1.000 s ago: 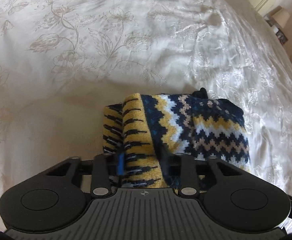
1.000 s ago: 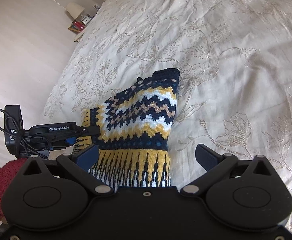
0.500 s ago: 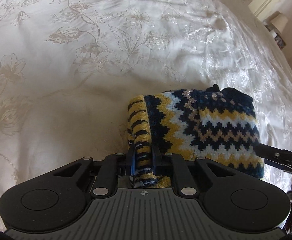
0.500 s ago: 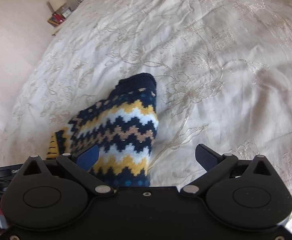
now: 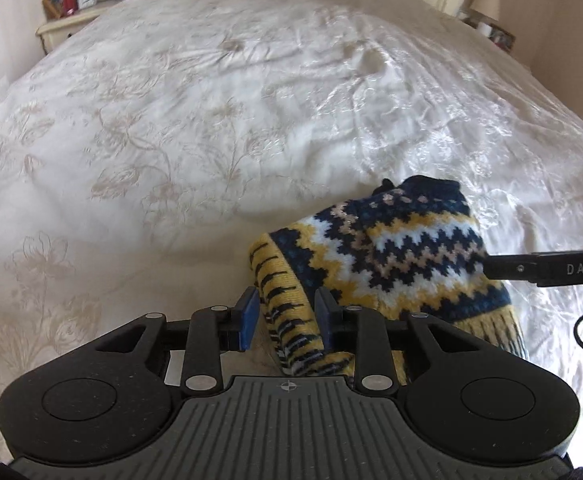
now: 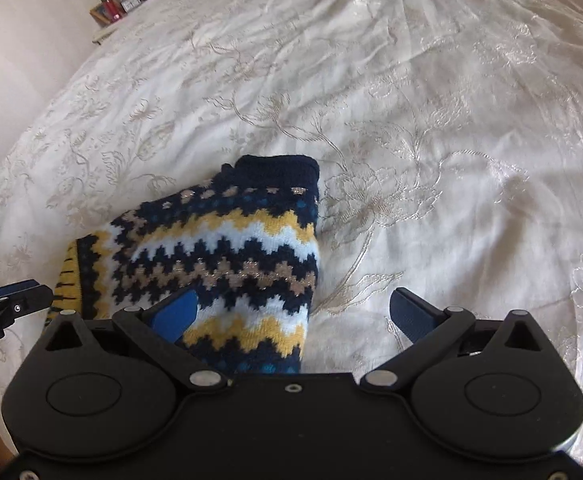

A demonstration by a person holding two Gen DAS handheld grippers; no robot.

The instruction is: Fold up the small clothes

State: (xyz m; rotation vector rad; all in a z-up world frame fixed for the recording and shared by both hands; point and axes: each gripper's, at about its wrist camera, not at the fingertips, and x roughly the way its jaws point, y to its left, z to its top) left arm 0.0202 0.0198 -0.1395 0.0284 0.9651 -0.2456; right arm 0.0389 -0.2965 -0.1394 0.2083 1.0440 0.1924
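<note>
Left wrist: sweater (image 5: 387, 256) on bedspread (image 5: 195, 128)

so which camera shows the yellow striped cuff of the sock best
The left wrist view. There the cuff sits up close between the left gripper's blue fingers, stripes clear. The right wrist view shows only a yellow sliver of it at the sock's left edge.

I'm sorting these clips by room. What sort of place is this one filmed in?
Most likely a bedroom. The patterned knit garment lies on a wide bed with a cream embroidered bedspread, and a bedside table with a lamp on the other side flank the bed's head.
</note>
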